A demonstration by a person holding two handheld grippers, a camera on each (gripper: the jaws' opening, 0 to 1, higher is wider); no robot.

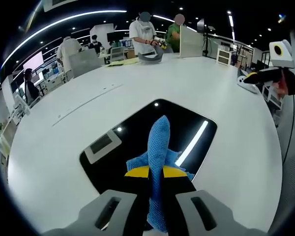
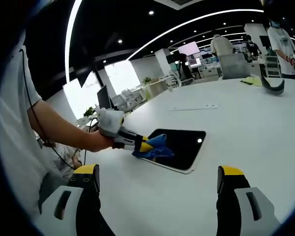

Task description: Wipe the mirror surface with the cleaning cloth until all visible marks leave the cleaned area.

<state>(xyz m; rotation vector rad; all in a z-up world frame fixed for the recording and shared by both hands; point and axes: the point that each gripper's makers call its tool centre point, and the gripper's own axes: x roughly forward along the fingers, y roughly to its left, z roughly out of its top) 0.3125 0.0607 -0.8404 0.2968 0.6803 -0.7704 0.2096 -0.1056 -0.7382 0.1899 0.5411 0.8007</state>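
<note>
The left tongs (image 1: 156,173) are clamped on the blue cleaning cloth (image 1: 160,147), pressing it onto the dark mirror (image 1: 137,128), which lies flat on the white worktop (image 1: 88,98). The right tongs (image 2: 157,183) hover spread wide apart, holding nothing, near the mirror.

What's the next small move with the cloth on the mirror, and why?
Probably sweep the left gripper forward, dragging the blue cleaning cloth across the mirror: the cloth is clamped at the near edge, and most of the glass lies ahead.
</note>
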